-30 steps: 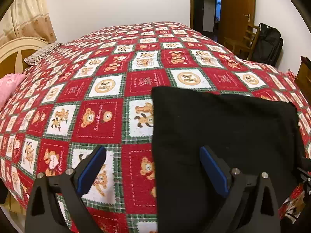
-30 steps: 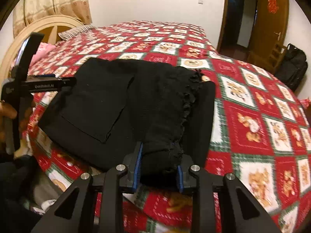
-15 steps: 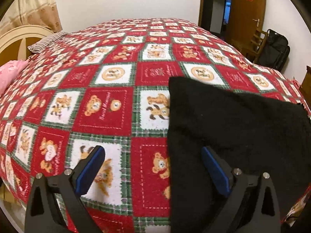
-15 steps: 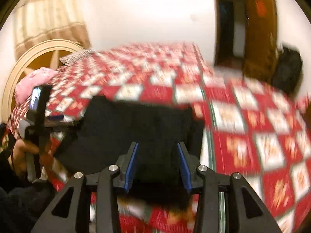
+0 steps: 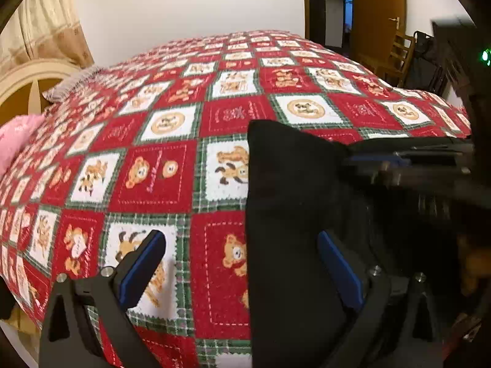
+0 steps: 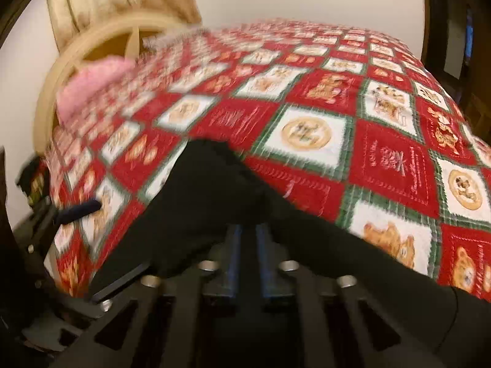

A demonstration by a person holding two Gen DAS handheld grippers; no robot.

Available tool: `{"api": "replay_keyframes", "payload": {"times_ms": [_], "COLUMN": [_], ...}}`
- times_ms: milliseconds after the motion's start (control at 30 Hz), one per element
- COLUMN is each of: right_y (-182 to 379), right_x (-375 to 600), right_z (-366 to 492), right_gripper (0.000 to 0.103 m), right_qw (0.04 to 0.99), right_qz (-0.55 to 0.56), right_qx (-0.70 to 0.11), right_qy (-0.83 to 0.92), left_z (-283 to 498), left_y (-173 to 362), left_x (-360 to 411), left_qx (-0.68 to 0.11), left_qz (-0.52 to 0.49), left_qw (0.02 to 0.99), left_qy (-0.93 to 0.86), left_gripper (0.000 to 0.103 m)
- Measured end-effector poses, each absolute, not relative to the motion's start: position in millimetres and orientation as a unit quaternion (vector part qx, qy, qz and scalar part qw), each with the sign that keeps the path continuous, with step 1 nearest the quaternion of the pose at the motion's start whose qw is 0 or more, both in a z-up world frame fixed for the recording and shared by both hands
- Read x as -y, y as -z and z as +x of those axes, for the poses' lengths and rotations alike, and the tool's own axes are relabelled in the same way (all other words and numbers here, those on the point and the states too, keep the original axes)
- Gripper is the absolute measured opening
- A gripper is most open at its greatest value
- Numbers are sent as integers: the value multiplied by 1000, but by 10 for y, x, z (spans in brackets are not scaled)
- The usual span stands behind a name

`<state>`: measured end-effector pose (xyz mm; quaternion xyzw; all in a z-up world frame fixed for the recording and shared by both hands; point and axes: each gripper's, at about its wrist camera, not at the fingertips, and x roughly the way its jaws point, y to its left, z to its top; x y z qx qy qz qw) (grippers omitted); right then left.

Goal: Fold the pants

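Observation:
The black pants [image 5: 294,202] lie folded on the red teddy-bear bedspread [image 5: 159,178] near the bed's front edge. My left gripper [image 5: 242,260] is open, its jaws wide apart over the pants' left edge, one finger over bedspread and one over black cloth. My right gripper [image 6: 248,245] is shut on a fold of the pants [image 6: 214,202], with black cloth draped over its fingers. The right gripper also shows in the left wrist view [image 5: 399,165], reaching in from the right over the pants. The right wrist view is motion-blurred.
A cream headboard [image 6: 92,49] and a pink pillow [image 6: 92,82] are at the bed's left end. A wooden chair [image 5: 399,58], a dark bag [image 5: 426,70] and a brown door [image 5: 377,9] stand at the right. The bed edge runs just below the grippers.
My right gripper, holding the pants, has swung left across the garment and now appears in the left wrist view. Its jaws have closed tighter. The left gripper stays open.

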<state>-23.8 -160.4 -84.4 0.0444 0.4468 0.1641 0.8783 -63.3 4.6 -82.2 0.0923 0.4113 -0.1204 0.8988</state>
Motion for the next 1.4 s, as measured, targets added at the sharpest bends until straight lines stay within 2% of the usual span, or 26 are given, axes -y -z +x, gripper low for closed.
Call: {"api": "replay_keyframes", "payload": {"times_ms": [100,200,333,433,500,567,633,800,833,867,900,933,1067,1200,1400], "right_y": [900,820,444,261,266,416,571,329,296,265,268,296,403,554,620], "right_x": [1859,1802,1979,2114,2208,2325,2478,2805,2853,2903,2956,2993,2997,2937,2589], "right_z": [-200,-306,-686,-1018,-1166,-1217,-1236,-1616,-1691,-1780,-1864,-1940,-2036,-1972,-1919], "right_gripper": [0,0,3,3,3,3,3,4,11,32,47,69,71,71,71], "right_qw": [866,878,906,927,934,926,916,931,932,932,929,925,922,913,925], "right_qz": [130,116,150,94,56,41,79,144,148,152,158,167,167,171,64], "right_qx": [-445,-426,-353,-340,-344,-374,-393,-335,-330,-330,-333,-339,-345,-367,-370], "right_qy": [-186,-184,-180,-127,-85,-39,-32,3,12,22,32,39,53,42,55], "left_z": [-658,-723,-710,-562,-367,-196,-9,-12,-44,-76,-110,-143,-189,-311,-356], "left_y": [866,892,688,443,421,493,678,765,744,731,723,721,755,817,808], "left_x": [-164,-251,-253,-155,-33,51,195,175,138,113,84,60,72,161,219], "left_qx": [-427,-436,-418,-375,-374,-383,-420,-441,-441,-441,-441,-444,-460,-459,-455], "left_qz": [57,33,51,72,87,88,93,77,72,70,66,60,36,64,76], "left_qw": [893,889,897,914,914,909,891,880,880,880,880,879,870,870,874], "left_qy": [128,134,136,134,134,137,147,158,161,162,162,163,177,170,155], "left_gripper": [102,102,102,102,102,102,102,102,102,102,102,102,102,102,102]}}
